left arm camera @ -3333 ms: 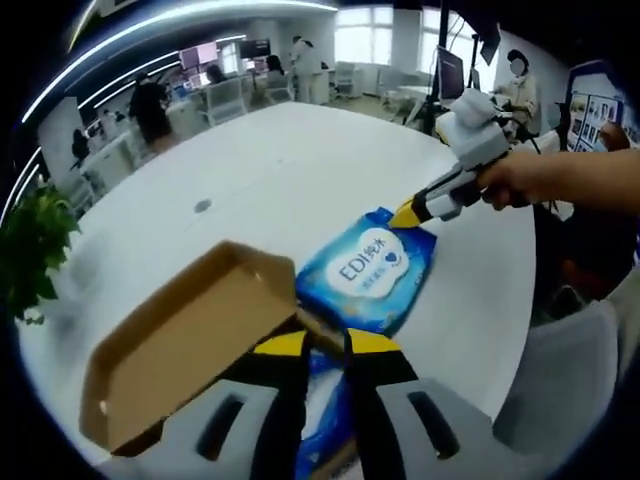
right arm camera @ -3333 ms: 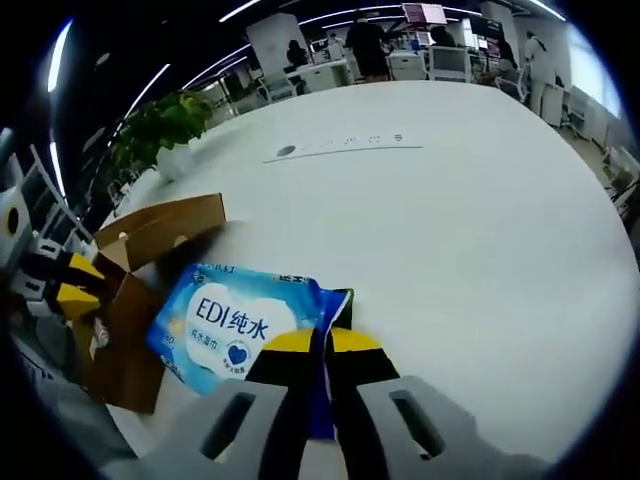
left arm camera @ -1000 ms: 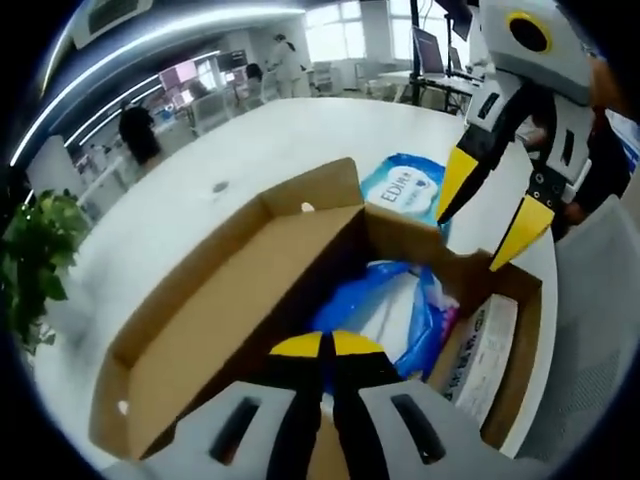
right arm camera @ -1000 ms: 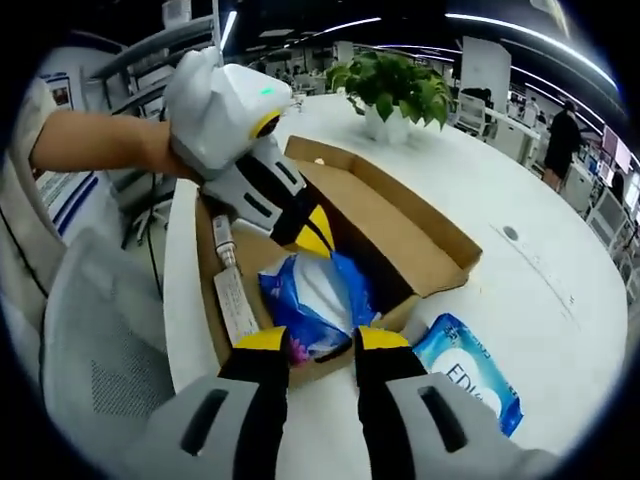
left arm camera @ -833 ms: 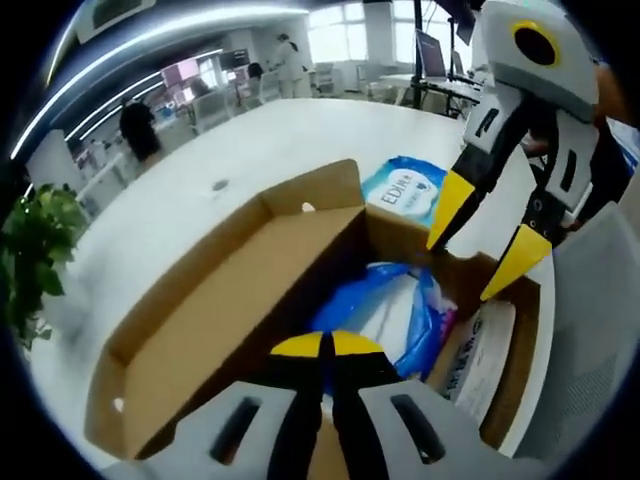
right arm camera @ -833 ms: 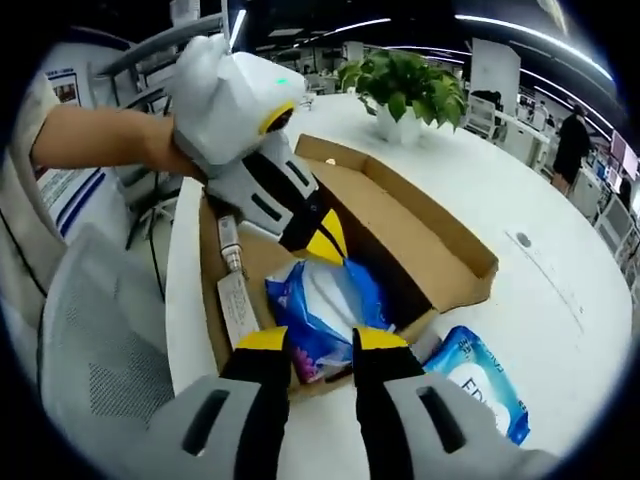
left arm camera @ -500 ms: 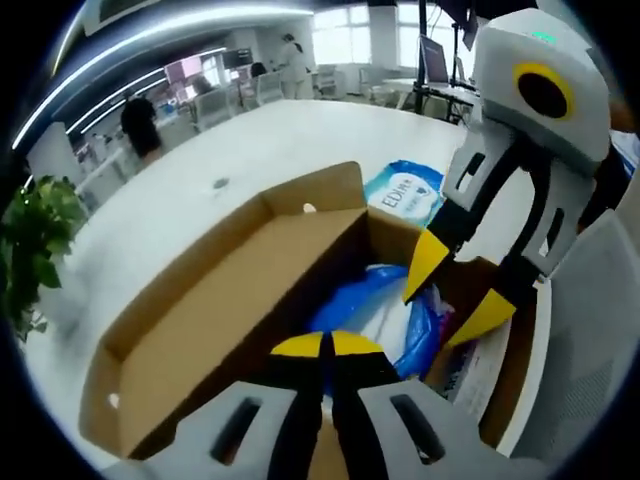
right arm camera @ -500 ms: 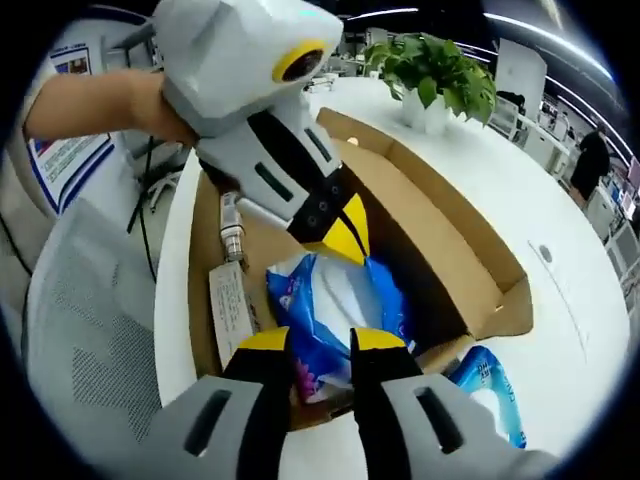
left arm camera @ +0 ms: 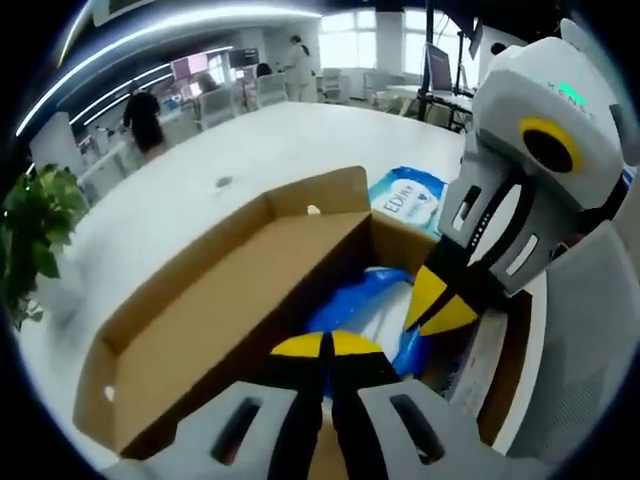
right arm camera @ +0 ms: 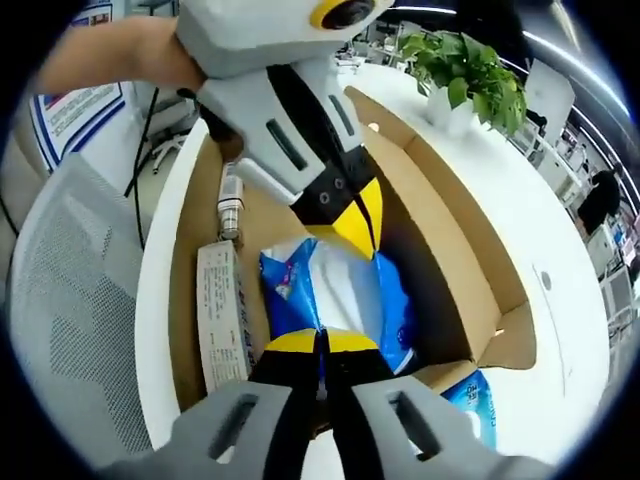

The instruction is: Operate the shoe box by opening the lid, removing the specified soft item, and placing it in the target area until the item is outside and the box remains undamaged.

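Brown cardboard shoe box (right arm camera: 440, 240) sits open on the round white table (left arm camera: 250, 150), its hinged cardboard lid (left arm camera: 215, 310) folded back flat beside the box body. Inside the box lies a blue-and-white soft plastic packet (right arm camera: 335, 290), crumpled, roughly centred on the box floor. Right gripper (right arm camera: 322, 343), yellow-tipped, has its jaws pressed together on the near edge of that packet, a fold of blue film pinched between the tips; in the left gripper view the same gripper (left arm camera: 437, 305) comes in from the right with its tips down on the packet (left arm camera: 375, 310). Left gripper (left arm camera: 322, 345) has its jaws closed with no gap showing, its tips sitting over the packet's near end; whether it clamps any film I cannot tell. In the right gripper view it (right arm camera: 362, 225) reaches in from above, tips against the packet's far end, a person's hand (right arm camera: 120, 50) on its body. Along the box's left wall lie a flat white printed carton (right arm camera: 220, 320) and a small metal cylinder (right arm camera: 230, 205). A second blue wet-wipe pack marked EDI (left arm camera: 410, 195) lies on the table just outside the box. Potted green plant (right arm camera: 465, 65) stands further along the table.
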Action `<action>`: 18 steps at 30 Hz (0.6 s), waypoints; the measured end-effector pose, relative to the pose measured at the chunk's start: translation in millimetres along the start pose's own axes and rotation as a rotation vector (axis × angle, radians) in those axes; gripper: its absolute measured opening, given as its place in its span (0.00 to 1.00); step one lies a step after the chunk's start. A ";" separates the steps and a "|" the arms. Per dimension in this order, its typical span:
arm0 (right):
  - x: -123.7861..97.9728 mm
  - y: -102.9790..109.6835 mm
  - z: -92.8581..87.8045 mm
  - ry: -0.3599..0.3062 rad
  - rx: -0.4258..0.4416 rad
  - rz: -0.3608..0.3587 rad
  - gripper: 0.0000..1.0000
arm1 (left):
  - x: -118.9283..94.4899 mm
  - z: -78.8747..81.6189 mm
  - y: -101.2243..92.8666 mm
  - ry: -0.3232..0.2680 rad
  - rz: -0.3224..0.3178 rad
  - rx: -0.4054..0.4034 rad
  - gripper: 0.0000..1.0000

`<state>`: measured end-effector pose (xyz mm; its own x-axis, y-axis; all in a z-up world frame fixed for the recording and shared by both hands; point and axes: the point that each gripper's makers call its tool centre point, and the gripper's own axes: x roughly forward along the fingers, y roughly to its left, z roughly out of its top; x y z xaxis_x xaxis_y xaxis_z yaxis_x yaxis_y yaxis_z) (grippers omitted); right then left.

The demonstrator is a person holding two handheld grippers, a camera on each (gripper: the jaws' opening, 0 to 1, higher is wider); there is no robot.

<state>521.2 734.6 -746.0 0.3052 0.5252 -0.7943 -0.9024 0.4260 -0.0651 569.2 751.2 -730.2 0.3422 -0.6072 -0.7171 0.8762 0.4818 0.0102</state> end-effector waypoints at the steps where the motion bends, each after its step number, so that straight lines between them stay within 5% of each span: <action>1: -1.5 1.1 1.4 -0.003 0.002 -0.002 0.00 | -0.7 0.2 0.2 -0.001 0.001 0.000 0.00; 18: -31.1 2.6 33.5 -0.080 -0.008 -0.049 0.00 | -37.1 17.9 7.6 -0.044 0.051 -0.012 0.00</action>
<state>519.5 744.1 -701.2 0.3721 0.5613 -0.7392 -0.8882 0.4466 -0.1080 569.2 766.0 -691.0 0.4015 -0.6088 -0.6842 0.8531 0.5204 0.0376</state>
